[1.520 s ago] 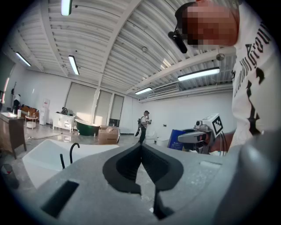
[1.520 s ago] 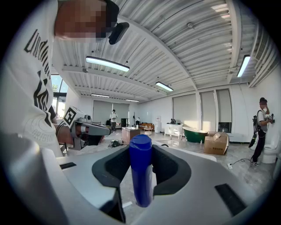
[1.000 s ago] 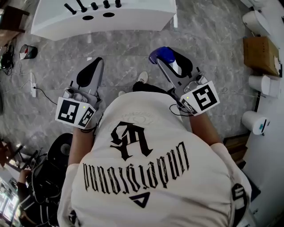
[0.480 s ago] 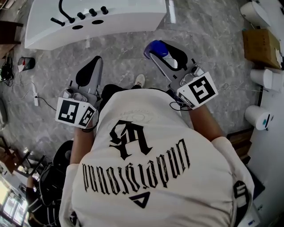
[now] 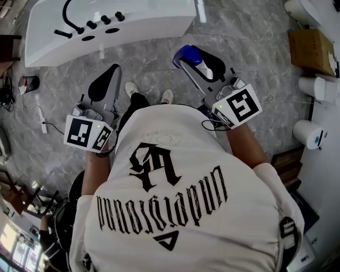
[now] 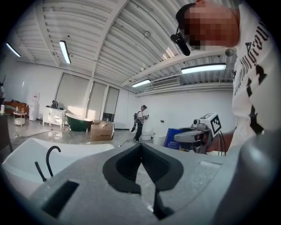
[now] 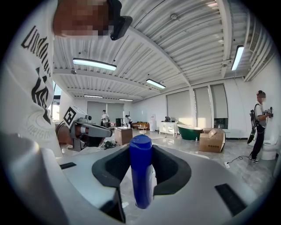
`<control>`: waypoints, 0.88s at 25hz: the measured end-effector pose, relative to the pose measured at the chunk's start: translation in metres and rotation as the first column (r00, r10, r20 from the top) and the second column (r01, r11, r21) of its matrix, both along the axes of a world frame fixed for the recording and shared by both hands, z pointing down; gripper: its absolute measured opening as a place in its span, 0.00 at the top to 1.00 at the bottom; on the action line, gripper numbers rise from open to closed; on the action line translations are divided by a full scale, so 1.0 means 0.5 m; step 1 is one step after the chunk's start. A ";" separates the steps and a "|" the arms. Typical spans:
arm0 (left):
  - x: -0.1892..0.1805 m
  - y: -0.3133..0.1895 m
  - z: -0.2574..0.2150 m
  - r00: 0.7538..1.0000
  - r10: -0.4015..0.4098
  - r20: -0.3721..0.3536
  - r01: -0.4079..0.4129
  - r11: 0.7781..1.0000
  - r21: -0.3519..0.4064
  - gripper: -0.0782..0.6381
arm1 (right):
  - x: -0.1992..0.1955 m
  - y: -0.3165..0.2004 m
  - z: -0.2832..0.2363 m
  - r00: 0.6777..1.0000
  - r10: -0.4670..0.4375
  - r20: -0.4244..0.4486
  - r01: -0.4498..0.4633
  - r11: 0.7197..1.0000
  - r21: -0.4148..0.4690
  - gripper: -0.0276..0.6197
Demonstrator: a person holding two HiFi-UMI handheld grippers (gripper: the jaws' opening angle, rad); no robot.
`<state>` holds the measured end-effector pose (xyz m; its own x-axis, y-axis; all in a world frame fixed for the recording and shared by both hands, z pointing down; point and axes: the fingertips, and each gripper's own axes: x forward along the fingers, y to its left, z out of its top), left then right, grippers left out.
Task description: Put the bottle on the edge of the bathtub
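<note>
Right gripper [image 5: 192, 61] fingers clamped on blue bottle [image 7: 141, 171]; bottle upright between them, held in air above marble floor [image 5: 255, 48]; left gripper [image 5: 108, 74] fingers pressed together, nothing between them; white bathtub [image 5: 154, 24] ahead of person, near bottle but apart from it; black faucet [image 5: 66, 13] and knobs on tub deck; judgement: pickup done, carry under way; bottle not yet on edge; left to do: bring bottle over flat rim, lower it upright, let go.
</note>
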<state>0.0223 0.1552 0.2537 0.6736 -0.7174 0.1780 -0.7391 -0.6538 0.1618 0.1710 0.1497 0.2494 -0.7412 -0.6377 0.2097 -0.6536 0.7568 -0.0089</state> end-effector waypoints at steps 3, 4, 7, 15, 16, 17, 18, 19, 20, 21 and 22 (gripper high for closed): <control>-0.018 -0.026 0.011 1.000 0.011 -0.003 -0.011 1.000 -0.006 0.87 | -0.016 -0.026 0.014 1.000 -0.001 -0.020 0.000 1.000 -0.003 0.72; -0.025 -0.032 0.014 1.000 0.012 -0.002 -0.012 1.000 -0.004 0.87 | -0.020 -0.034 0.020 1.000 0.003 -0.024 -0.003 1.000 -0.006 0.72; -0.056 -0.056 0.011 1.000 -0.003 -0.016 0.004 1.000 0.018 0.87 | -0.031 -0.059 0.033 0.999 0.024 -0.034 -0.024 1.000 -0.015 0.72; -0.160 -0.119 0.019 1.000 0.016 -0.017 -0.016 1.000 0.006 0.87 | -0.114 -0.125 0.044 0.996 0.071 -0.044 -0.073 0.997 -0.025 0.72; -0.171 -0.126 0.019 1.000 0.021 -0.017 -0.021 1.000 0.006 0.87 | -0.126 -0.133 0.043 0.996 0.077 -0.044 -0.079 0.997 -0.023 0.72; -0.183 -0.133 0.018 0.999 0.028 -0.017 -0.028 1.000 0.007 0.87 | -0.138 -0.141 0.042 0.996 0.083 -0.044 -0.085 0.996 -0.022 0.72; -0.196 -0.141 0.018 0.999 0.037 -0.016 -0.037 0.999 0.008 0.87 | -0.152 -0.149 0.041 0.995 0.090 -0.046 -0.091 0.996 -0.020 0.72; -0.210 -0.148 0.017 0.999 0.045 -0.015 -0.045 0.999 0.009 0.87 | -0.166 -0.157 0.040 0.994 0.096 -0.048 -0.097 0.995 -0.017 0.72; -0.224 -0.157 0.016 0.998 0.053 -0.015 -0.053 0.999 0.011 0.87 | -0.180 -0.165 0.039 0.993 0.102 -0.050 -0.103 0.995 -0.013 0.72; -0.240 -0.165 0.015 0.998 0.060 -0.015 -0.060 0.998 0.013 0.87 | -0.194 -0.173 0.037 0.993 0.109 -0.052 -0.109 0.994 -0.010 0.72; -0.255 -0.172 0.014 0.998 0.066 -0.016 -0.066 0.998 0.015 0.87 | -0.208 -0.181 0.035 0.992 0.115 -0.054 -0.116 0.993 -0.006 0.72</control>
<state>-0.1054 0.0691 0.2609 0.7225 -0.6734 0.1570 -0.6914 -0.7037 0.1637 0.0668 0.0592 0.2669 -0.6503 -0.7161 0.2536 -0.7363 0.6763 0.0216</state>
